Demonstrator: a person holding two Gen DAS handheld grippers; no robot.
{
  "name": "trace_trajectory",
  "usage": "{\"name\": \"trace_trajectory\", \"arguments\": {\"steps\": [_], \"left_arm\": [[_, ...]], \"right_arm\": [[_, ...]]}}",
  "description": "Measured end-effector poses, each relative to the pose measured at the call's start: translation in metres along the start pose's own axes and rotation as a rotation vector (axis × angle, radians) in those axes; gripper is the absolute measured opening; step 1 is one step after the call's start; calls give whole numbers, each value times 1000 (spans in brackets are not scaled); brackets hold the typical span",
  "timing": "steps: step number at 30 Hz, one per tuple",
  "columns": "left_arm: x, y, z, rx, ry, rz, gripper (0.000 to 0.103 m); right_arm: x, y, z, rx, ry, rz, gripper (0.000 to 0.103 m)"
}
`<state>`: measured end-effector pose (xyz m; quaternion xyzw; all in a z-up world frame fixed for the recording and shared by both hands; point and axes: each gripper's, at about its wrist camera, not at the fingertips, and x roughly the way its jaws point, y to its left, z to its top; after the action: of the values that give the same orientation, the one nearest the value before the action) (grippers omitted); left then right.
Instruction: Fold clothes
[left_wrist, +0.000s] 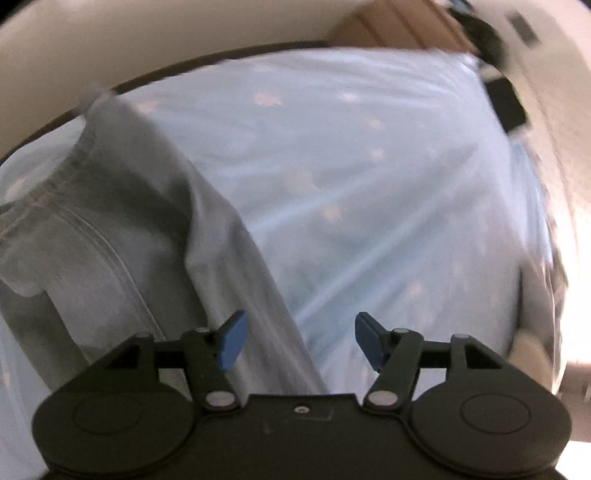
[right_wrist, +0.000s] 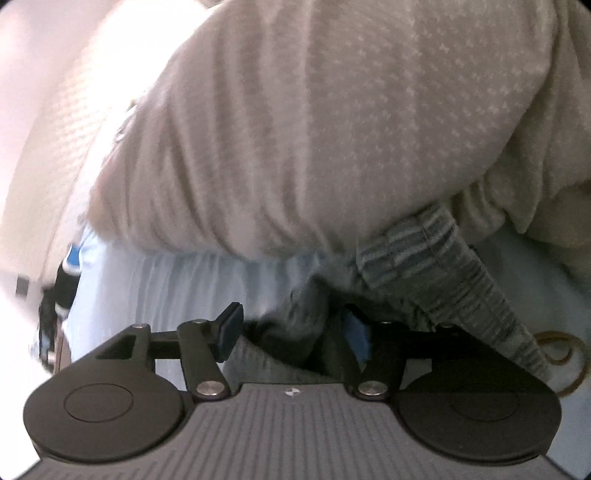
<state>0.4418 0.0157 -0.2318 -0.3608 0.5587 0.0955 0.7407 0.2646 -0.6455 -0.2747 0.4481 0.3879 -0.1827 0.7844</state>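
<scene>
A grey garment (left_wrist: 110, 229) lies crumpled on the light-blue patterned bedsheet (left_wrist: 351, 166), filling the left of the left wrist view. Its long edge runs down between the fingers of my left gripper (left_wrist: 301, 341), which is open just above it, blue pads apart and pressing on nothing. In the right wrist view the same grey garment (right_wrist: 295, 332) is bunched between the fingers of my right gripper (right_wrist: 291, 330), and its ribbed waistband (right_wrist: 413, 240) runs up to the right. The right gripper is open; cloth partly hides its right pad.
A large beige star-patterned pillow or quilt (right_wrist: 314, 129) lies right behind the garment. A cardboard box (left_wrist: 399, 26) and a black object (left_wrist: 506, 107) sit past the bed's far edge. A brown loop (right_wrist: 561, 350) shows on the sheet at right.
</scene>
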Motion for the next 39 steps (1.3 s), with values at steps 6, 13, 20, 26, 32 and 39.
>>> {"name": "trace_trajectory", "arguments": {"steps": [6,13,20,26,32,39], "left_arm": [[-12,-23,-69,254,-14,-15,61],[-5,-49,-157,453,33,-37,62],[8,-74,-238,611,131,19,62],[-9,-83,-276,682,156,44,62],[-26,-82,-289,713,139,73,62],[-41,-60,-289,616,104,95,63]], "right_arm": [[-50,-42,-29,8,-16,13,71],[-61,-106,-47,86,-24,-18,74],[-30,-151,-71,268,53,81,76],[6,-153,-79,352,83,168,82],[26,-152,-77,355,93,165,79],[2,-132,-76,267,50,107,17]]}}
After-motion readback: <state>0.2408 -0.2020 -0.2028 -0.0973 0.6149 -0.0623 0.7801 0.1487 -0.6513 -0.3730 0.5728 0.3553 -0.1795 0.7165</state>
